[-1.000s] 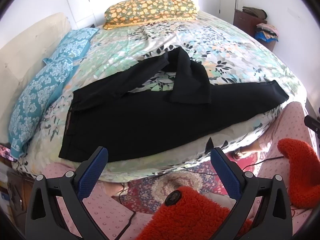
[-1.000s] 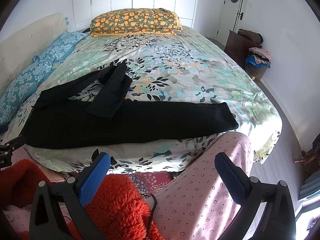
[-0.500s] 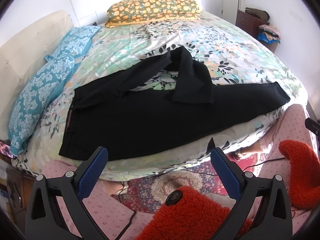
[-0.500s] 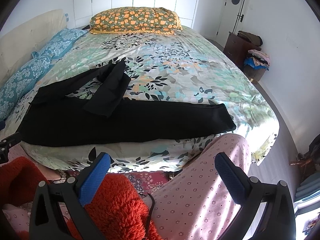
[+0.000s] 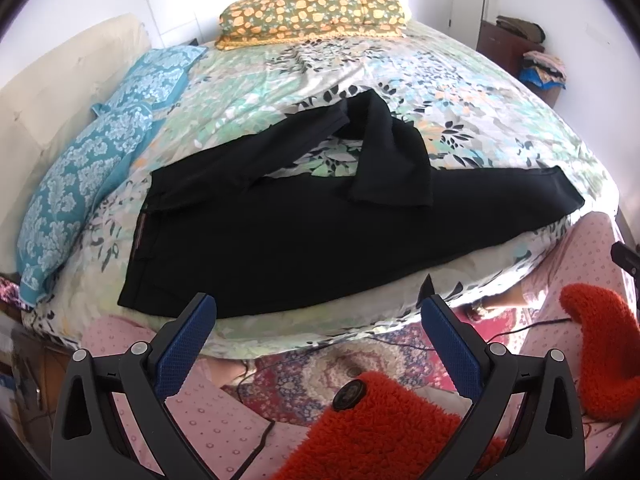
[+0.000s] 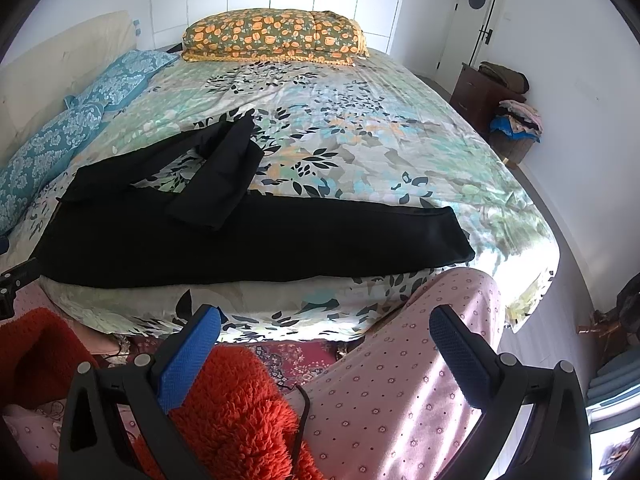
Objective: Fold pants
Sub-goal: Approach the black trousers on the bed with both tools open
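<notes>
The black pants lie across the near edge of the bed, filling mid-frame, one leg stretched right and the other doubled back over it. At the bottom of each frame, the left gripper and right gripper hang spread wide, holding nothing, short of the bed.

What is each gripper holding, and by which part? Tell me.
Nothing. The left gripper and right gripper are both open, short of the black pants on the bed.

Matt black cloth pants lie on a smooth printed cotton-like bedsheet.
</notes>
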{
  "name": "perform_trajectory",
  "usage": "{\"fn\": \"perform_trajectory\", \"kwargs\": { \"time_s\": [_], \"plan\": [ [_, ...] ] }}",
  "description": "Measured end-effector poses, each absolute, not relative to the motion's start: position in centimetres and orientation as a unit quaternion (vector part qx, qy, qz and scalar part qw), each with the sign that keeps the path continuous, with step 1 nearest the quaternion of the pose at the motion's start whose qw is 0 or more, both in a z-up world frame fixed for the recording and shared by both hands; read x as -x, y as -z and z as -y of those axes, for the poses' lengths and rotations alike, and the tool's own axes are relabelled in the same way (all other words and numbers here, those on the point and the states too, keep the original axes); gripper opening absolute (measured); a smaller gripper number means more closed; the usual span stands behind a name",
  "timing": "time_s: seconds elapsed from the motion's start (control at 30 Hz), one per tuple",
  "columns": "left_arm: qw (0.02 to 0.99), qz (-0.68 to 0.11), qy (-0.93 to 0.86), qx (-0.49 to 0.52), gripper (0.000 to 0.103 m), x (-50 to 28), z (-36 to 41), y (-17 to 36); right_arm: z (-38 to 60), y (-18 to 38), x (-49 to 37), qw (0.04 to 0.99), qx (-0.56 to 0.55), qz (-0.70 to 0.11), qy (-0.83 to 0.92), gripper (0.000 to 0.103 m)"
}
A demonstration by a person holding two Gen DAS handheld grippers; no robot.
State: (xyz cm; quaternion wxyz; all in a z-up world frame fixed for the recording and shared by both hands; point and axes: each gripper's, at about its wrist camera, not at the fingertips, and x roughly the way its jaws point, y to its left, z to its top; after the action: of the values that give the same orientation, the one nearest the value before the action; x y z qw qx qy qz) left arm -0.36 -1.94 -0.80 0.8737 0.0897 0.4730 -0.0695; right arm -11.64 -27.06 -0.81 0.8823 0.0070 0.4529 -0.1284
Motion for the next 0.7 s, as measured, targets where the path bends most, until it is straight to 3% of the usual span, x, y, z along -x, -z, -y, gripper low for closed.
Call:
{"fn": "perform_trajectory", "kwargs": {
  "time_s": [0.7],
  "plan": [
    [0.879,-0.473,0.014,-0.058,0.102,0.2,-0.5,0.8,24.4,1.6,10.2,0.885,0.04,-0.46,0.063,0.103]
  ]
}}
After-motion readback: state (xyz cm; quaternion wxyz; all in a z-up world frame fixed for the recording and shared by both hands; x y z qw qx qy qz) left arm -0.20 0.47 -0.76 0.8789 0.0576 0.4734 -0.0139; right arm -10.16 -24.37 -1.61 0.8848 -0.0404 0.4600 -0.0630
